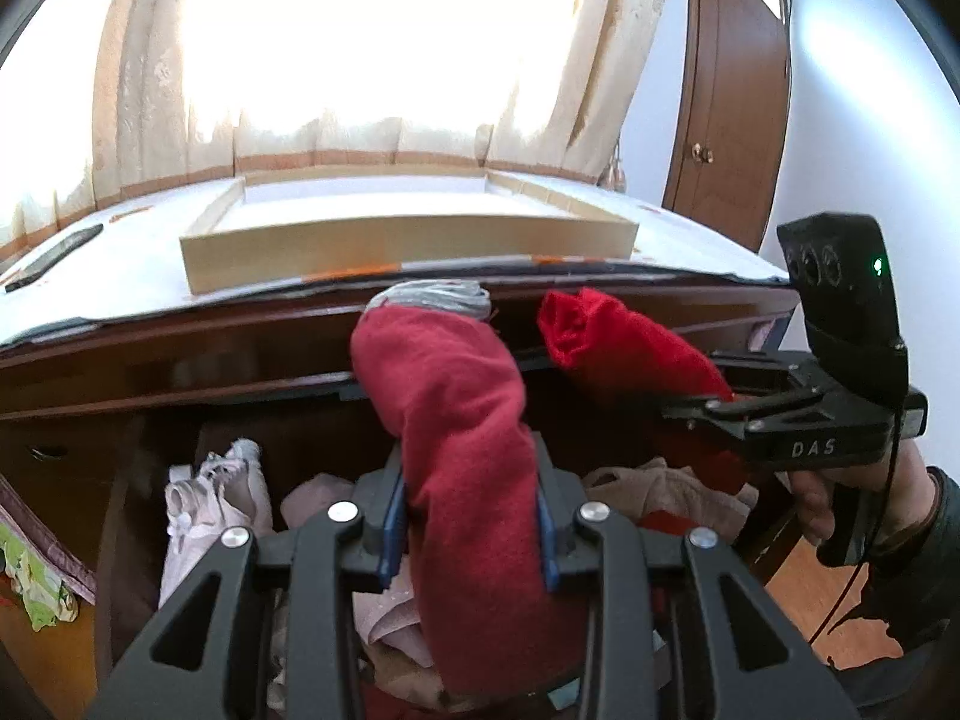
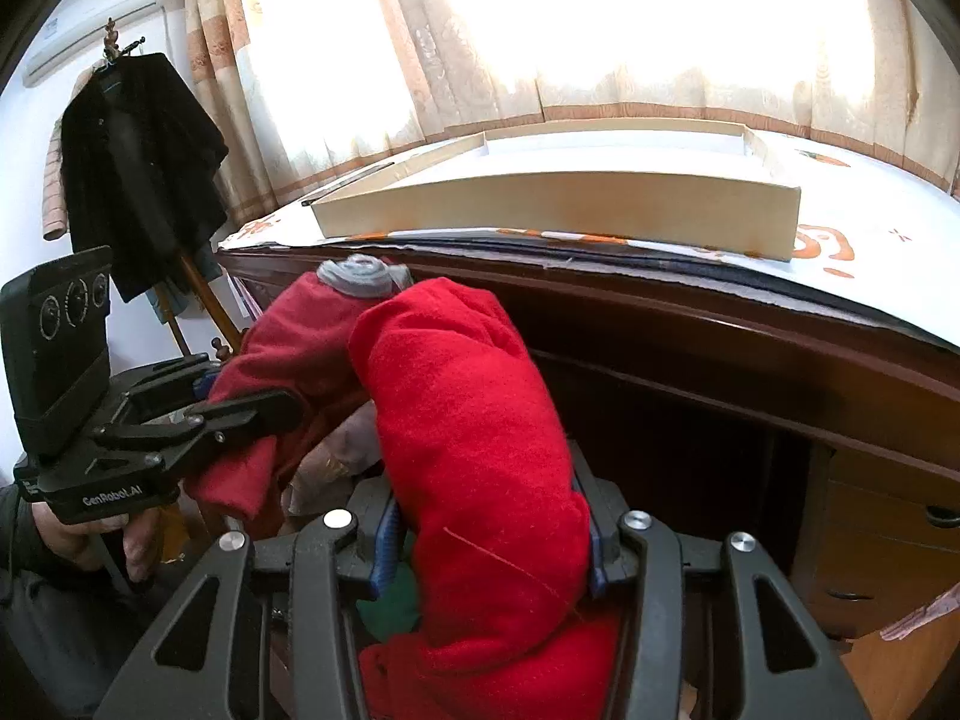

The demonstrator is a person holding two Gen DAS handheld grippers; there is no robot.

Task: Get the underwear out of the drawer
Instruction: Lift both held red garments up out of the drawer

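Observation:
My left gripper (image 1: 471, 519) is shut on a rolled dark red pair of underwear (image 1: 462, 408) with a grey waistband at its top end. It is held up in front of the dresser's edge, above the open drawer. The right gripper (image 2: 489, 537) is shut on a rolled bright red pair of underwear (image 2: 468, 396), also raised. In the left wrist view the right gripper (image 1: 714, 387) and its bright red roll (image 1: 612, 342) sit just to the right. In the right wrist view the left gripper (image 2: 240, 393) and dark red roll (image 2: 300, 330) sit at the left. A hand holds each gripper.
Below lies the open drawer with a pile of clothes (image 1: 666, 483), among them a pale pink garment (image 1: 210, 492). A shallow wooden tray (image 1: 408, 246) stands on the dresser top, with a phone (image 1: 54, 258) to its left. A dark coat (image 2: 138, 168) hangs on a stand; a door (image 1: 732, 90) is at the right.

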